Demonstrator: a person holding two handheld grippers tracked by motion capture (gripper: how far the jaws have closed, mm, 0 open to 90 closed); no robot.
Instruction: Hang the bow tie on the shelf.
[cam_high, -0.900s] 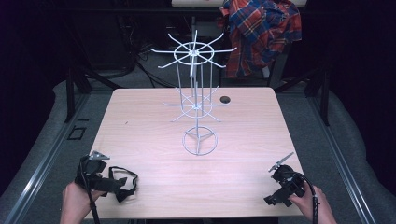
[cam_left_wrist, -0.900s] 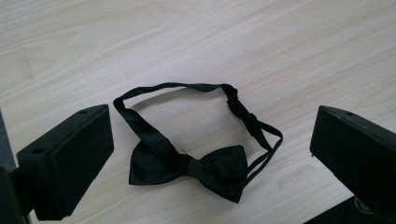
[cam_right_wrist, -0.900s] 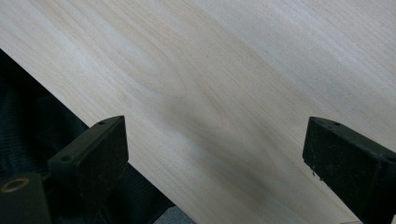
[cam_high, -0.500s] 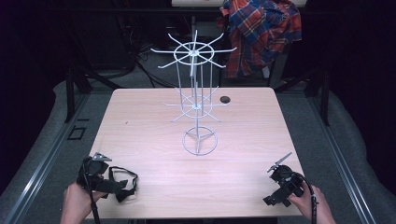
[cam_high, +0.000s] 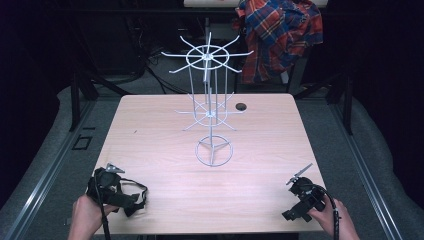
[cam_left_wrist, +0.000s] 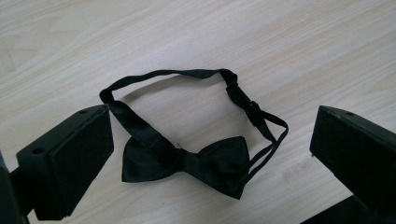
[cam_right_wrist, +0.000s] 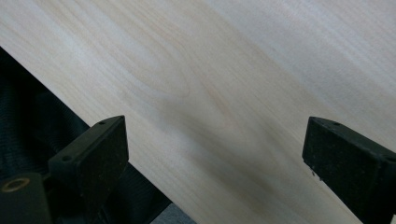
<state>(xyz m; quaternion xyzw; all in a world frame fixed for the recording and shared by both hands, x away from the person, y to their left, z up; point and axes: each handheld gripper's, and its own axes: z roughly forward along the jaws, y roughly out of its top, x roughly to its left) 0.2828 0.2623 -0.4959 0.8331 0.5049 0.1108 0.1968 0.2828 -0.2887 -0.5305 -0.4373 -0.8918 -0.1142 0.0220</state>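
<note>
Lying flat on the worktop (cam_left_wrist: 280, 42), the bow tie (cam_left_wrist: 187, 161) sits at twelve o'clock between the left claw's (cam_left_wrist: 205, 154) wide-apart, untouching jaws.

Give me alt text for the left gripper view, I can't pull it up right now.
A black bow tie lies flat on the pale wooden table, its thin strap looped out behind it. The left gripper hangs just above it, its two black jaws wide open on either side of the bow tie, not touching it.
</note>
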